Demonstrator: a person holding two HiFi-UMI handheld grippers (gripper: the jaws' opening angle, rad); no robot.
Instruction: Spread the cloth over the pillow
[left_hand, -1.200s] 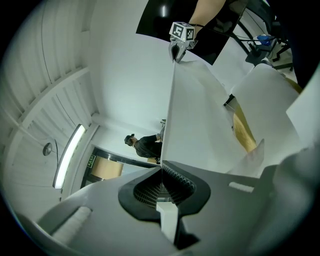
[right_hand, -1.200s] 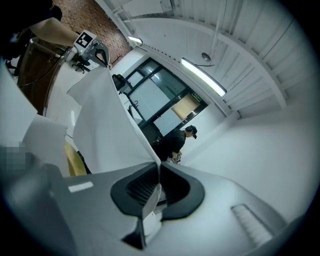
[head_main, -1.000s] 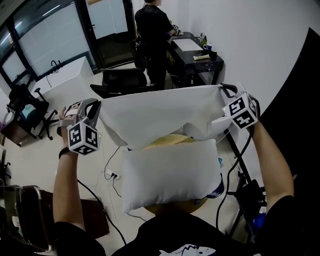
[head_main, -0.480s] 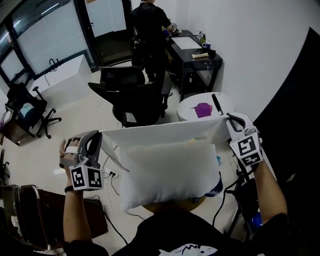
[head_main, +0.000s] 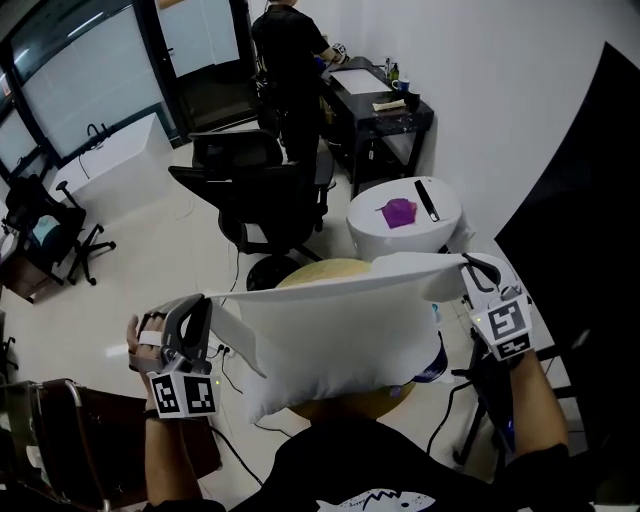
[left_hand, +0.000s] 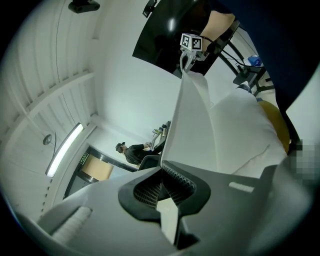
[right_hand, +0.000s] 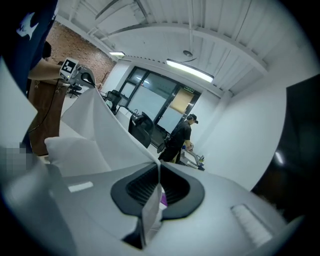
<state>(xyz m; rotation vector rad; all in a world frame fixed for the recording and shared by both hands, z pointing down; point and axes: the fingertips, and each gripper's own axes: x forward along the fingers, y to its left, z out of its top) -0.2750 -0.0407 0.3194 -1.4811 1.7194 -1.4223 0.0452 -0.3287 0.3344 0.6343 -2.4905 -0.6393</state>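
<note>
Closest to the camera, the left gripper (head_main: 204, 304) sits low at the left and the right gripper (head_main: 467, 264) at the right, each on an outstretched forearm. The left gripper's fingers are pressed together on one corner of the white cloth (head_main: 330, 305); its own view shows the fabric caught tight between the black pads. The right gripper's fingers likewise pinch the opposite corner, with a thin fold of fabric running down between the pads.

Between the two grippers the cloth is pulled into a straight, taut far edge. From that edge it falls toward the person and covers the pillow (head_main: 340, 375). Both are white, so where the cloth's near edge ends on the pillow cannot be made out. At the left corner a flap of cloth hangs off the pillow's side.

The pillow lies on a round tan table (head_main: 325, 268), whose top shows just past the cloth's far edge and again under the pillow's near edge.

Beyond the table stands a white round stool (head_main: 385, 235) with a small purple thing (head_main: 398, 212) and a black bar (head_main: 426, 200) on top. To its left are two black office chairs (head_main: 270, 195) on the pale floor. Farthest off, a person (head_main: 285, 50) in dark clothes stands at a black desk (head_main: 385, 110) against the white wall.
</note>
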